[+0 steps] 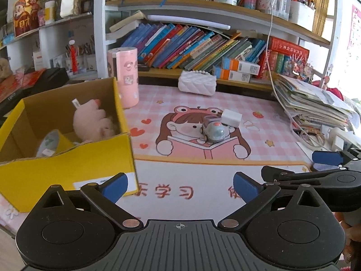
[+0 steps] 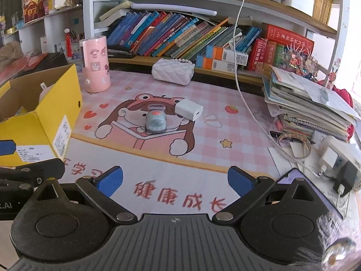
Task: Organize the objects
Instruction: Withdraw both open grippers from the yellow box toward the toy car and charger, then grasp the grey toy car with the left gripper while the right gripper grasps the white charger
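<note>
Pointing nose-first toward both cameras — toy car (image 2: 155, 122), charger (image 2: 189, 109) touching behind.

We see left gripper (image 1: 180, 186) with jaws wide apart, holding nothing. Right gripper (image 2: 175, 180) likewise spread and unloaded. Both sit side by side, level.
</note>
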The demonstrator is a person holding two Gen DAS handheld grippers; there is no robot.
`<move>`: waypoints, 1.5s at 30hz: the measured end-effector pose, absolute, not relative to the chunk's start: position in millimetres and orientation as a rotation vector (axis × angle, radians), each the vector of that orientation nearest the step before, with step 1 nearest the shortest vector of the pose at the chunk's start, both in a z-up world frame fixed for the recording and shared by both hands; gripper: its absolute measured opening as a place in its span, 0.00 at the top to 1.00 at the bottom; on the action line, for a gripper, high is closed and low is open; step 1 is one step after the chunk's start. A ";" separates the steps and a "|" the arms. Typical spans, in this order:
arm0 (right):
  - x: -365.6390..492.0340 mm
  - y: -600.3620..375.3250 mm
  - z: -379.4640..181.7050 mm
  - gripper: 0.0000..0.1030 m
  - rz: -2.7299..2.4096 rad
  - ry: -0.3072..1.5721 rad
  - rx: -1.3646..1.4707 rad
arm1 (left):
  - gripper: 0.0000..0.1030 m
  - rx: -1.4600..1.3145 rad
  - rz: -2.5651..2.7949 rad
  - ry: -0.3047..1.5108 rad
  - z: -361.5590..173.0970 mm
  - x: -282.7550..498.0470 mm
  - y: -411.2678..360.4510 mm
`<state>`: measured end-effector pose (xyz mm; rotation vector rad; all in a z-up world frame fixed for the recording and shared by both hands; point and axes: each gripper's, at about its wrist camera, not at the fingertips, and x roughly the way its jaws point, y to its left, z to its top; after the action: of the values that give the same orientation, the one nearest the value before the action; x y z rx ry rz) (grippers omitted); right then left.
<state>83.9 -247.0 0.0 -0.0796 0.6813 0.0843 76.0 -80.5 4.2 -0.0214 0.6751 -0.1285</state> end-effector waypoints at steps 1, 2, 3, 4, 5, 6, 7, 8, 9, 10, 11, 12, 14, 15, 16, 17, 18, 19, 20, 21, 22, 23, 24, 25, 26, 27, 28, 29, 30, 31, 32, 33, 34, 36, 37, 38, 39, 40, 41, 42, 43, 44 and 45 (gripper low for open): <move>88.0 -250.1 -0.6 0.03 0.086 0.684 -0.078 | 0.02 -0.021 -0.126 0.678 3.2 79.7 -83.5; 91.5 -252.6 -1.4 0.03 0.088 0.686 -0.077 | 0.02 -0.021 -0.123 0.680 2.4 82.4 -85.9; 95.6 -255.7 -2.2 0.03 0.090 0.688 -0.076 | 0.02 -0.022 -0.121 0.683 1.6 85.4 -88.2; 99.4 -258.6 -3.0 0.03 0.092 0.690 -0.076 | 0.02 -0.025 -0.118 0.686 0.8 88.2 -90.2; 102.6 -260.9 -3.9 0.03 0.094 0.692 -0.077 | 0.02 -0.028 -0.115 0.691 -0.2 91.4 -92.7; 106.1 -263.4 -5.0 0.03 0.097 0.696 -0.077 | 0.02 -0.031 -0.111 0.697 -1.2 94.5 -94.8; 109.1 -265.8 -6.0 0.03 0.099 0.700 -0.077 | 0.02 -0.034 -0.108 0.702 -2.3 97.1 -96.7; 111.4 -267.7 -6.9 0.03 0.101 0.703 -0.076 | 0.02 -0.038 -0.106 0.707 -3.4 99.4 -98.4; 114.2 -270.1 -7.9 0.03 0.103 0.705 -0.074 | 0.02 -0.044 -0.104 0.713 -4.6 101.7 -99.8; 117.2 -272.5 -8.8 0.04 0.109 0.708 -0.072 | 0.02 -0.048 -0.101 0.724 -6.1 105.3 -101.8; 120.4 -274.9 -10.0 0.05 0.117 0.709 -0.069 | 0.02 -0.048 -0.101 0.734 -7.4 108.3 -103.7; 123.1 -277.0 -11.1 0.05 0.124 0.710 -0.065 | 0.02 -0.046 -0.103 0.742 -8.7 111.5 -105.7; 129.6 -281.0 -13.2 0.07 0.129 0.716 -0.056 | 0.02 -0.039 -0.104 0.740 -9.8 115.2 -109.2; 132.9 -283.2 -14.4 0.09 0.135 0.718 -0.053 | 0.02 -0.034 -0.104 0.736 -9.9 117.2 -110.8; 136.5 -284.9 -15.2 0.14 0.142 0.720 -0.052 | 0.02 -0.031 -0.104 0.732 -9.9 118.8 -112.2; 140.4 -286.9 -16.2 0.18 0.148 0.723 -0.051 | 0.02 -0.026 -0.102 0.727 -9.5 121.4 -113.7; 143.6 -288.5 -16.6 0.20 0.152 0.724 -0.048 | 0.02 -0.021 -0.103 0.723 -9.3 123.8 -114.9; 147.4 -290.1 -16.9 0.23 0.159 0.726 -0.043 | 0.02 -0.017 -0.105 0.719 -8.7 126.5 -116.0; 151.5 -291.8 -17.0 0.26 0.166 0.726 -0.035 | 0.02 -0.011 -0.107 0.713 -7.8 129.6 -117.2; 154.9 -292.9 -16.8 0.28 0.172 0.726 -0.028 | 0.03 -0.005 -0.106 0.706 -6.9 133.1 -118.6; 159.0 -294.0 -16.1 0.31 0.179 0.725 -0.022 | 0.03 -0.001 -0.106 0.699 -5.5 136.1 -120.1; 163.6 -294.8 -15.2 0.33 0.186 0.723 -0.019 | 0.03 0.000 -0.108 0.691 -4.6 139.1 -121.1; 167.8 -295.3 -13.9 0.34 0.194 0.717 -0.018 | 0.03 0.003 -0.109 0.683 -4.1 142.3 -122.5; 172.2 -295.8 -12.3 0.36 0.201 0.708 -0.019 | 0.03 0.008 -0.105 0.679 -4.4 145.6 -124.3; 176.3 -296.5 -10.9 0.37 0.207 0.700 -0.020 | 0.03 0.015 -0.098 0.678 -5.3 149.2 -126.3; 180.6 -297.3 -9.7 0.38 0.213 0.692 -0.020 | 0.03 0.021 -0.094 0.679 -6.1 152.2 -128.2; 185.7 -298.5 -8.7 0.39 0.218 0.685 -0.019 | 0.04 0.025 -0.092 0.680 -7.1 155.3 -130.1; 190.5 -299.8 -8.1 0.40 0.220 0.682 -0.016 | 0.04 0.030 -0.094 0.680 -8.3 158.5 -132.4; 196.0 -301.3 -7.7 0.40 0.224 0.683 -0.010 | 0.06 0.036 -0.099 0.680 -9.7 161.9 -135.1; 201.3 -302.9 -7.8 0.40 0.229 0.684 -0.001 | 0.06 0.042 -0.104 0.679 -11.4 165.0 -136.9; 206.1 -303.9 -8.0 0.42 0.234 0.684 0.005 | 0.06 0.048 -0.106 0.677 -13.3 168.0 -139.0; 211.1 -304.6 -8.7 0.42 0.240 0.685 0.008 | 0.08 0.052 -0.106 0.678 -16.0 172.6 -141.5; 216.2 -305.0 -9.4 0.43 0.244 0.687 0.006 | 0.09 0.052 -0.108 0.683 -18.5 177.8 -143.5; 225.3 -304.9 -11.1 0.43 0.250 0.687 -0.002 | 0.11 0.043 -0.108 0.688 -23.2 188.0 -147.6; 229.7 -304.7 -12.5 0.44 0.253 0.686 -0.007 | 0.11 0.037 -0.107 0.689 -25.7 193.3 -149.2; 234.6 -304.7 -13.8 0.44 0.255 0.684 -0.012 | 0.12 0.031 -0.108 0.691 -28.0 198.3 -151.4; 238.7 -304.1 -15.2 0.44 0.255 0.684 -0.018 | 0.13 0.029 -0.107 0.692 -30.2 203.6 -153.7; 243.6 -304.4 -16.5 0.44 0.255 0.685 -0.023 | 0.13 0.032 -0.106 0.694 -32.7 207.7 -156.2; 248.3 -305.4 -17.5 0.44 0.255 0.684 -0.024 | 0.14 0.039 -0.107 0.697 -35.8 212.7 -159.0; 252.6 -306.6 -18.5 0.44 0.258 0.684 -0.025 | 0.17 0.047 -0.109 0.701 -39.5 218.3 -162.1; 257.7 -307.8 -19.8 0.44 0.262 0.686 -0.027 | 0.18 0.053 -0.108 0.707 -42.2 223.0 -164.7; 262.8 -308.8 -21.0 0.44 0.267 0.691 -0.030 | 0.19 0.055 -0.106 0.712 -45.5 228.5 -167.3; 268.0 -309.8 -22.6 0.44 0.274 0.695 -0.036 | 0.21 0.053 -0.106 0.717 -48.7 233.6 -169.6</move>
<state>268.0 -309.8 -22.6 -0.0361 0.6954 0.2737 233.6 -169.6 -48.7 0.0531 0.7175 -0.1063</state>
